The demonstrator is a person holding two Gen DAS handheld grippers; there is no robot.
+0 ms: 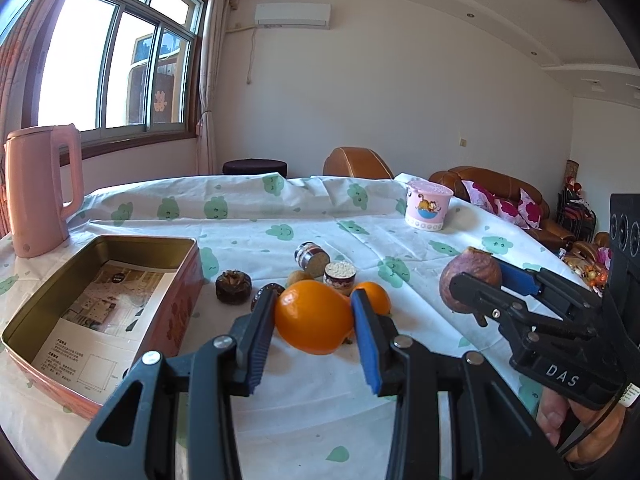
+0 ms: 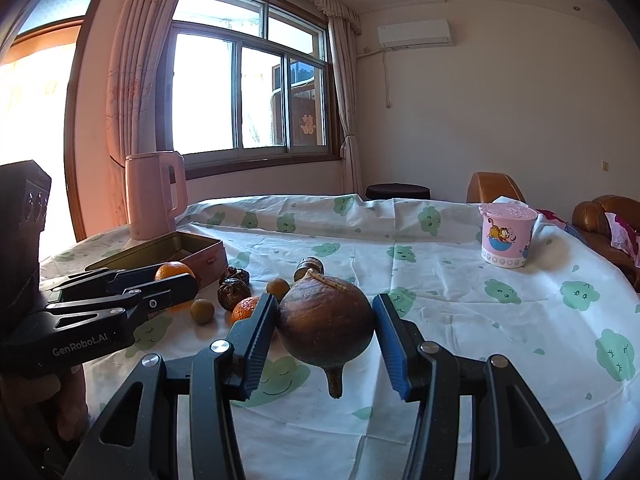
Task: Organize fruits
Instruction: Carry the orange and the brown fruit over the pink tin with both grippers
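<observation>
A large orange (image 1: 314,318) sits between the blue pads of my left gripper (image 1: 313,305), which is shut on it just right of the open tin box (image 1: 182,304). My right gripper (image 2: 325,309) is shut on a round brown fruit (image 2: 326,320) whose stem points down over the tablecloth. In the left wrist view the right gripper (image 1: 478,280) holds the brown fruit (image 1: 466,276) at the right. In the right wrist view the left gripper (image 2: 176,280) holds the orange (image 2: 173,269) beside the tin box (image 2: 208,258).
On the cloth lie a small orange (image 1: 378,296), dark wrinkled fruits (image 1: 234,286), small yellowish fruits (image 2: 202,311) and two little jars (image 1: 312,258). A pink kettle (image 1: 40,188) stands far left and a pink cup (image 1: 428,204) far right. A sofa flanks the table's right edge.
</observation>
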